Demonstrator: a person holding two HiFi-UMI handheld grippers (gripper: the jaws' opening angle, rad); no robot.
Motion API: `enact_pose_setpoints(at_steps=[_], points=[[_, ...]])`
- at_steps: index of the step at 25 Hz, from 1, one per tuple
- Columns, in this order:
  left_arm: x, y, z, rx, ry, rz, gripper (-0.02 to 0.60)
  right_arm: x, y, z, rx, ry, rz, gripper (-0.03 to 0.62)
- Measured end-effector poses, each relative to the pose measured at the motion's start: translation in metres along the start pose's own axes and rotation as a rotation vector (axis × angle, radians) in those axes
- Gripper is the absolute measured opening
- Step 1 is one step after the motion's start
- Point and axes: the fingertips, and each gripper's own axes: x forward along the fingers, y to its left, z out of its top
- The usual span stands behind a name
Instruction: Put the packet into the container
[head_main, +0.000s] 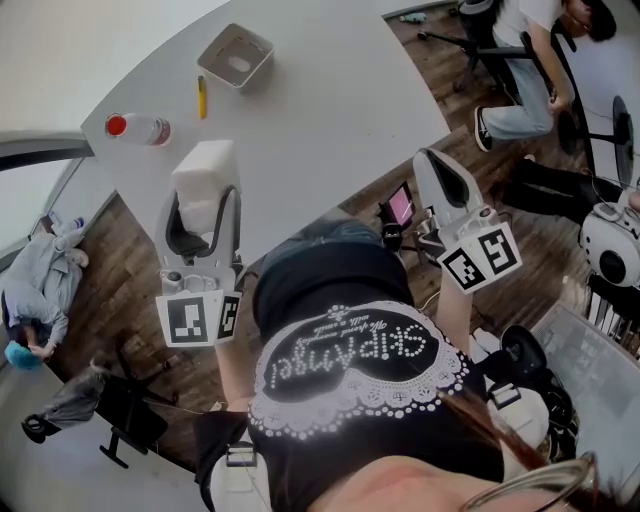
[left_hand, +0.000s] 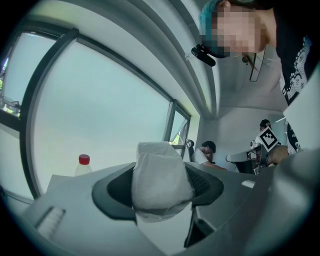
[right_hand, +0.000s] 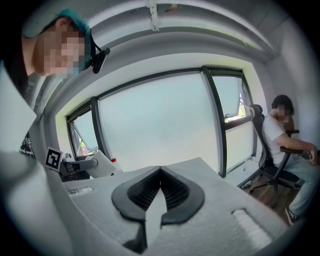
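Observation:
A white packet (head_main: 205, 172) is held over the near part of the white table (head_main: 330, 110), with my left gripper (head_main: 206, 205) shut on it from both sides. In the left gripper view the packet (left_hand: 160, 182) fills the gap between the dark pads (left_hand: 114, 192). The container (head_main: 236, 57), a pale square tub that looks empty, stands at the table's far side, well beyond the packet. My right gripper (head_main: 434, 165) hovers at the table's near right edge, shut with nothing in it; its tips (right_hand: 160, 170) meet.
A clear bottle with a red cap (head_main: 138, 128) lies on the table's left part, and a yellow pen (head_main: 201, 97) lies between it and the container. People sit on chairs (head_main: 530, 70) on the wooden floor to the right and left.

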Motion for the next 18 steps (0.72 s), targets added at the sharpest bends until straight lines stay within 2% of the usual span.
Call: enact_pose_setpoints(at_steps=[10, 18], points=[[0.024, 0.009, 0.003, 0.023, -0.024, 0.042, 0.281, 0.02, -0.019, -0.01, 0.035, 0.04, 0.014, -0.005], [0.073, 0.011, 0.01, 0.042, -0.029, -0.014, 0.281, 0.031, -0.038, -0.018, 0.079, 0.055, 0.005, -0.005]])
